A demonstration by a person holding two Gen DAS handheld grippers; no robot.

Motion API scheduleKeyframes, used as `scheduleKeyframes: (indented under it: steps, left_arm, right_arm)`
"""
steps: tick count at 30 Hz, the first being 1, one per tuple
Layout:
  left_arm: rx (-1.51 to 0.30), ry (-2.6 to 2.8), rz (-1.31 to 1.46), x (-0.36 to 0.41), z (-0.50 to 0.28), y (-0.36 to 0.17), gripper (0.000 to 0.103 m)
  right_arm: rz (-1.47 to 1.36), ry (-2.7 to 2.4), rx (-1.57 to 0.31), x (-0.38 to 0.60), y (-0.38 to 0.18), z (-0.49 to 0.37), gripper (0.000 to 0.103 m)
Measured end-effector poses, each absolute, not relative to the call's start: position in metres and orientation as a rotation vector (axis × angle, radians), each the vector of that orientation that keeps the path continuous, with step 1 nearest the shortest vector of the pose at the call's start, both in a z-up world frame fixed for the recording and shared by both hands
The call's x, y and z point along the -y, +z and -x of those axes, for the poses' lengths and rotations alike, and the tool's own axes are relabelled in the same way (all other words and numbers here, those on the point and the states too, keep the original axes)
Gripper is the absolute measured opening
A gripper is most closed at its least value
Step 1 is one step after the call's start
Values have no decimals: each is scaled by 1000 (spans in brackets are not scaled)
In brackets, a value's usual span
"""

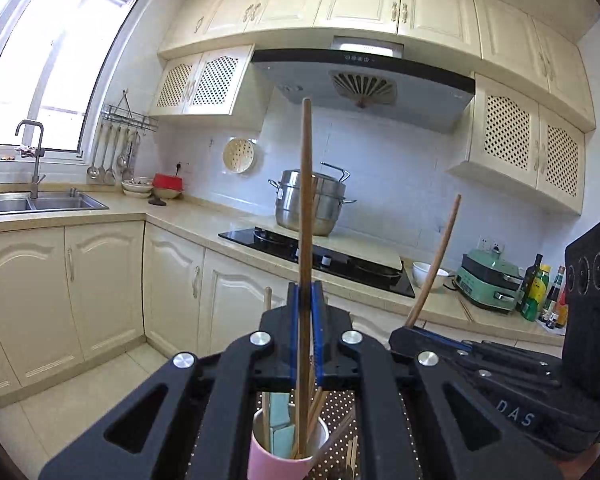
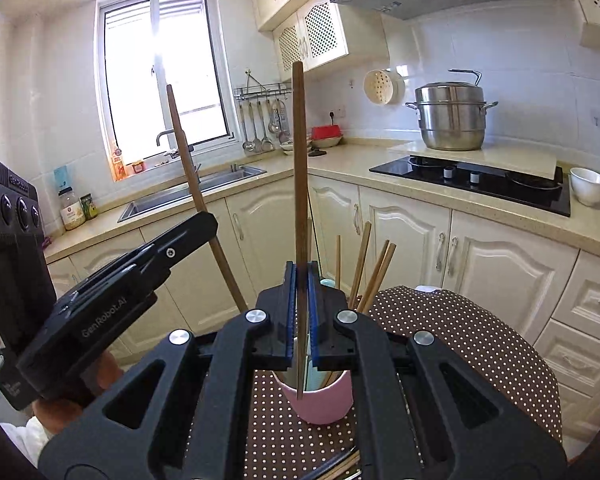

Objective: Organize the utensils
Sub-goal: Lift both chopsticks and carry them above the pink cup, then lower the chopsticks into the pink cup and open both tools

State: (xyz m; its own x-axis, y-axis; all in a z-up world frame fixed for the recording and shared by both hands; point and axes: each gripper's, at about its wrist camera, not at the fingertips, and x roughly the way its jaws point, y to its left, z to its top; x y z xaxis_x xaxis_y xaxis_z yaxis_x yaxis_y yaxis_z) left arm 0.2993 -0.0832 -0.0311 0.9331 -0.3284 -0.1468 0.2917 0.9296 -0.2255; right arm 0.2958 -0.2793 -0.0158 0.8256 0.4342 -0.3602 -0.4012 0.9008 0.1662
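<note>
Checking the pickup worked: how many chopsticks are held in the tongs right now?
2. One chopstick stands upright in the shut left tongs; the other chopstick is clamped in the right tongs. More sit in the pink cup.

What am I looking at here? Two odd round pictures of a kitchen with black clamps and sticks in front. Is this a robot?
No robot: a person holds a clamp-like tool in each hand, and each tool carries a wide-angle camera looking along its two fingers. One picture comes from the left gripper, the other from the right gripper; each tool also shows in the other's view. Both are shut, each on one long wooden chopstick: the left chopstick and the right chopstick stand nearly upright. Below them a pink cup holding more chopsticks and something pale blue stands on a brown dotted cloth. Behind are the kitchen counter, sink, stove and a steel pot.
</note>
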Motion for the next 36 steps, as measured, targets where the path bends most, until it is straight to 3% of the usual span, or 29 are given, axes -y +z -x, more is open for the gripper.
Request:
scheduleKeyframes:
  steps: [16,18,23,36]
  left_arm:
    - [-257,-314,154,92,-318,-69,9]
    - [-261,-308,152,91,-317,-69,26]
    - [-257,-280,159,84,-312,-68,39]
    - [-290,-237,143,75,-310,-71,41]
  right_arm:
    - [-104,440,-360,280,-13,-304,6]
    - [-105,442,-357,279,-11,-304,6]
    - [-80,419,-352,276,-11,-304,6]
    - [-74,408,-426,269,-34,-311,6]
